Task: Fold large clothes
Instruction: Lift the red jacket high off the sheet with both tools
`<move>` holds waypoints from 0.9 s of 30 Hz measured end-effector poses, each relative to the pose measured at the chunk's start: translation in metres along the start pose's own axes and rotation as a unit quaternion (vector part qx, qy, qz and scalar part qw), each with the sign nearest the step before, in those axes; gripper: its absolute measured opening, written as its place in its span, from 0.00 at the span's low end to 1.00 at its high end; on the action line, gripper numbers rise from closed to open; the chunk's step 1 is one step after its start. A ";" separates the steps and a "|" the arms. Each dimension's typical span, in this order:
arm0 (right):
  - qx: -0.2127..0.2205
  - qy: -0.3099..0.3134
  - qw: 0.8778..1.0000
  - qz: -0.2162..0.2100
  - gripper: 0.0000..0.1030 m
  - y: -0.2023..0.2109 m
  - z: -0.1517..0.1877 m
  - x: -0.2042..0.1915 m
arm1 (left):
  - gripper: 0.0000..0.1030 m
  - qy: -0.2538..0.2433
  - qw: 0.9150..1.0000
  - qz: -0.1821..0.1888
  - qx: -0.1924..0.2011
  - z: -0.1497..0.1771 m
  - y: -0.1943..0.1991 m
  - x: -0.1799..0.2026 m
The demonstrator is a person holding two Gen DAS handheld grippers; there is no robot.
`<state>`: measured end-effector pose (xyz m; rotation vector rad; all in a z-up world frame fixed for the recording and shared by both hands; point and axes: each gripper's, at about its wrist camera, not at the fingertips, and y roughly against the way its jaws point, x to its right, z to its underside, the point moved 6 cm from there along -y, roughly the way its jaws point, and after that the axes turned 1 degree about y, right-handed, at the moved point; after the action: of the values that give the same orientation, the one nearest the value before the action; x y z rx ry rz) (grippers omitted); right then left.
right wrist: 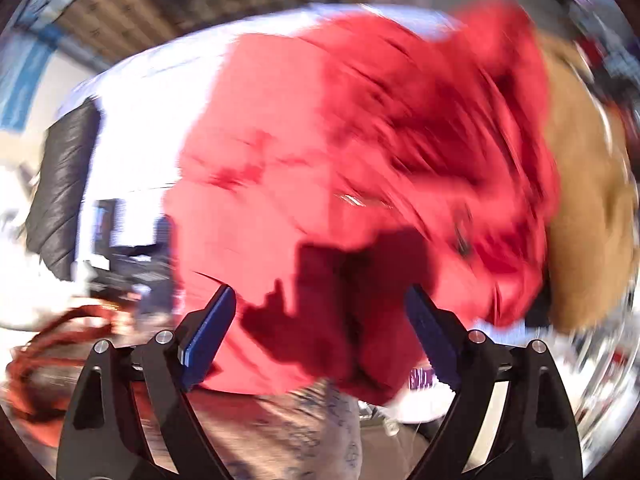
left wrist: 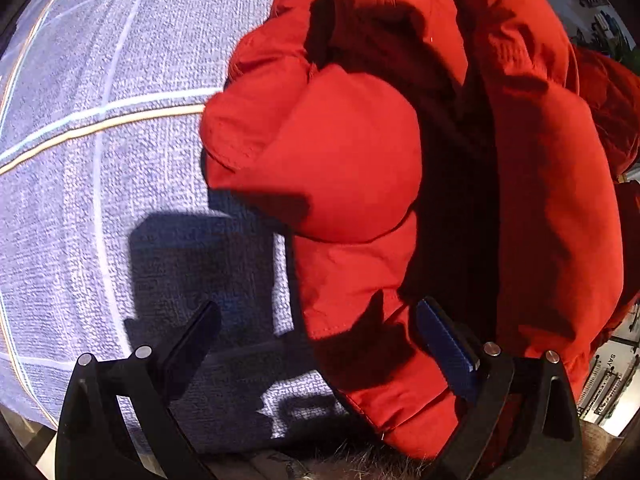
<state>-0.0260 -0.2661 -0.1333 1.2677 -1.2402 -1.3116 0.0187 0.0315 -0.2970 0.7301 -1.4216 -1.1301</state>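
With both the left gripper (left wrist: pixel 316 340) and right gripper (right wrist: pixel 320 332) spread and empty, the bunched red jacket (left wrist: pixel 400 160) seems not yet flattened, so grasping an edge comes next.

The left wrist view looks down along its open fingers (left wrist: pixel 444 340) at a grey cloth surface (left wrist: pixel 100 200), very close to the red jacket (left wrist: pixel 360 160) filling its right half. The right wrist view, blurred, faces the jacket (right wrist: pixel 320 140) from nearby. Both share the jacket.
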 end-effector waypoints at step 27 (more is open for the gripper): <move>0.084 0.183 0.978 -0.048 0.09 -0.072 -0.223 -0.072 | 0.08 -0.036 0.986 -0.037 0.158 -0.047 0.084 0.002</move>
<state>0.2039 -0.2036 -0.1915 1.6243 -1.0525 -0.9941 0.0775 0.0479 -0.2228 0.9803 -1.6685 -1.0053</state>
